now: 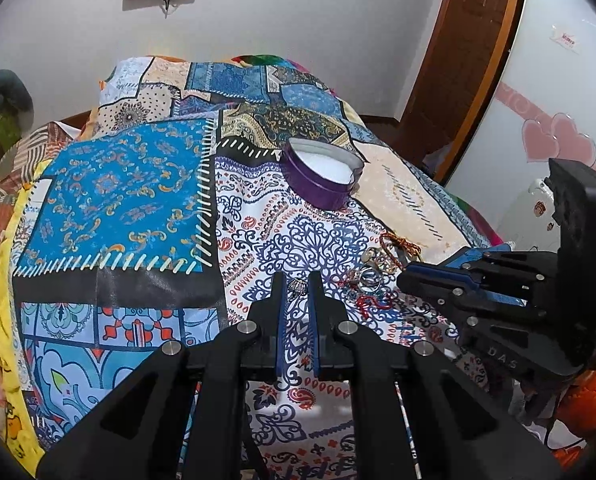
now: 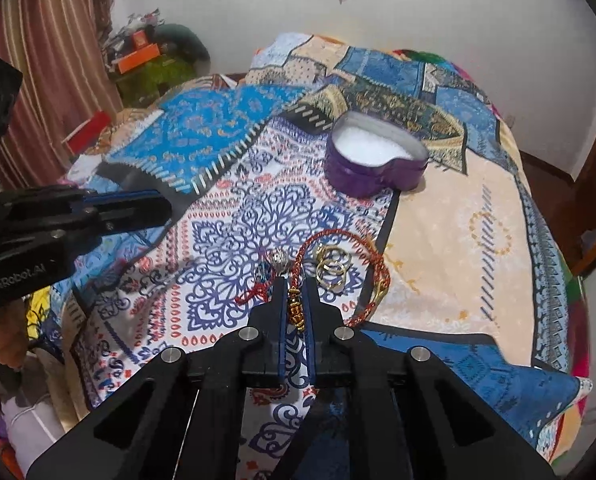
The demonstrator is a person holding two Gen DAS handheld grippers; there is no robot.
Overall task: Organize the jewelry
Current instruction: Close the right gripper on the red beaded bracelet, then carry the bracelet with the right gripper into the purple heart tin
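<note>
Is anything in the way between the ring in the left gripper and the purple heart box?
Nothing visible is. The left gripper holds a small silver ring, and only bare patterned bedspread lies between it and the open purple heart box. The other jewelry sits off to the right.

"GenRobot.AI" on left tongs, "DAS" on right tongs

A purple heart-shaped box stands open and upright on the bed, upper centre of the right view, its inside white. Below it, at mid-frame, lies a red braided cord in a loop, its gold beads between the fingers. Gold rings lie inside the loop. A silver ring sits between fingers in the left view.
</note>
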